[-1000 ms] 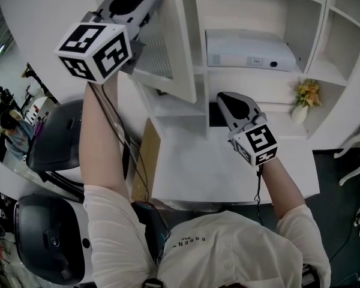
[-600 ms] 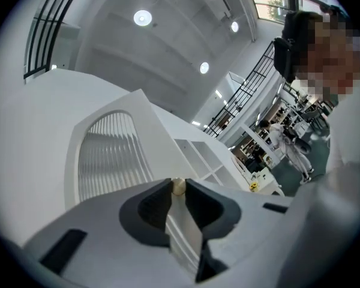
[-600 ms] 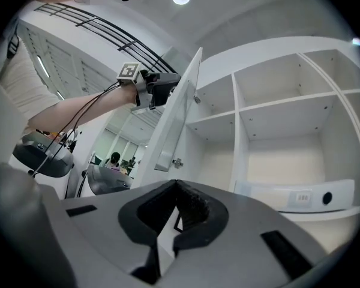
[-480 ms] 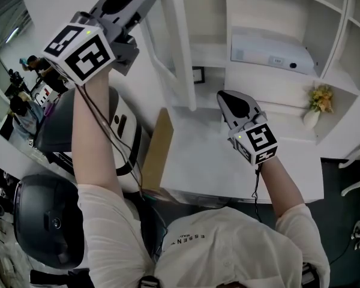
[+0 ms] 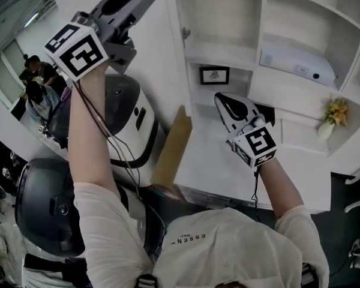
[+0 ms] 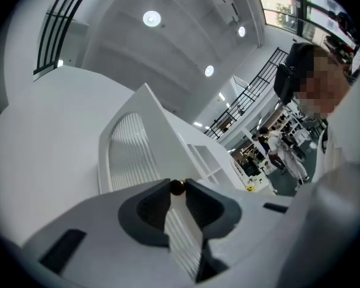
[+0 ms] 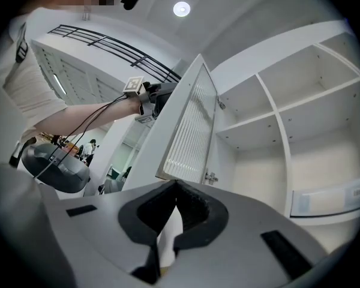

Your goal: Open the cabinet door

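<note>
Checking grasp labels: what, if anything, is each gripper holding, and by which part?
Left gripper clamps the cabinet door by its small round knob; right gripper is shut on nothing.

Round ceiling lights (image 6: 152, 18) are shining from a pale ceiling, and a black railing (image 6: 256, 80) is running along an upper level. A white wall (image 6: 36, 137) is filling the left side. A white desk (image 5: 211, 170) is standing over dark floor (image 5: 343, 221), with a rounded black chair (image 5: 48, 206) sitting beside it. People (image 5: 39, 80) are standing far off.
</note>
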Demonstrator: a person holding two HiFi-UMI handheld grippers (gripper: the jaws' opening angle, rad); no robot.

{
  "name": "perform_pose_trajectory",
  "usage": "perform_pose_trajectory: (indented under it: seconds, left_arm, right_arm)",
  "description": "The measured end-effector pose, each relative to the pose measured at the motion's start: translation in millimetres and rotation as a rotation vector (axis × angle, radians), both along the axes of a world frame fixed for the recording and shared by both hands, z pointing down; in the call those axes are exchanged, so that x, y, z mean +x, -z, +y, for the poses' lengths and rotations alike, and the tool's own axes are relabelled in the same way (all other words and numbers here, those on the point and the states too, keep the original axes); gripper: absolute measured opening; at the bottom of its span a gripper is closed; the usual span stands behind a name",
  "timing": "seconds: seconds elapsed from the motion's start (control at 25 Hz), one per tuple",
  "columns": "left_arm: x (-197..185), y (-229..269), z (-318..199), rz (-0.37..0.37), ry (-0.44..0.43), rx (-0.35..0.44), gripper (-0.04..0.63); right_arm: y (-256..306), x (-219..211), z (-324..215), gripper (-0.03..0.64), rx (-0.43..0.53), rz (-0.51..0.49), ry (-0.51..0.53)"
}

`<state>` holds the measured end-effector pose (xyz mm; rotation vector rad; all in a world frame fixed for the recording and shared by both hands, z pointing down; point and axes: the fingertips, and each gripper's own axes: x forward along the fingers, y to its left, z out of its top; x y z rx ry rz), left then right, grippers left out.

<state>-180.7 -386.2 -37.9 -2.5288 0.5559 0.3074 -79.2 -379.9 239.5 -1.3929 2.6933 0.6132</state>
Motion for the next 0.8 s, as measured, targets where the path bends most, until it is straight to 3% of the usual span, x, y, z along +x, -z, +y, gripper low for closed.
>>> perform_pose_trajectory:
  seconds: [0.16, 0.52, 0.8]
  left_arm:
    - [-7, -4, -18, 0.023, -0.034, -0.036, 0.078]
    - [-94, -1, -32, 0.095, -0.053, -0.077, 0.066]
    - [-94, 0, -32, 0.076, -0.085, -0.056, 0.063]
  right_arm:
    - [-7, -4, -18, 0.015, -0.024, -0.038, 0.011]
    - [-14, -71, -26, 0.015, -0.03, -0.04, 0.024]
    - [-27, -96, -33, 0.015, -0.055, -0.036, 0.023]
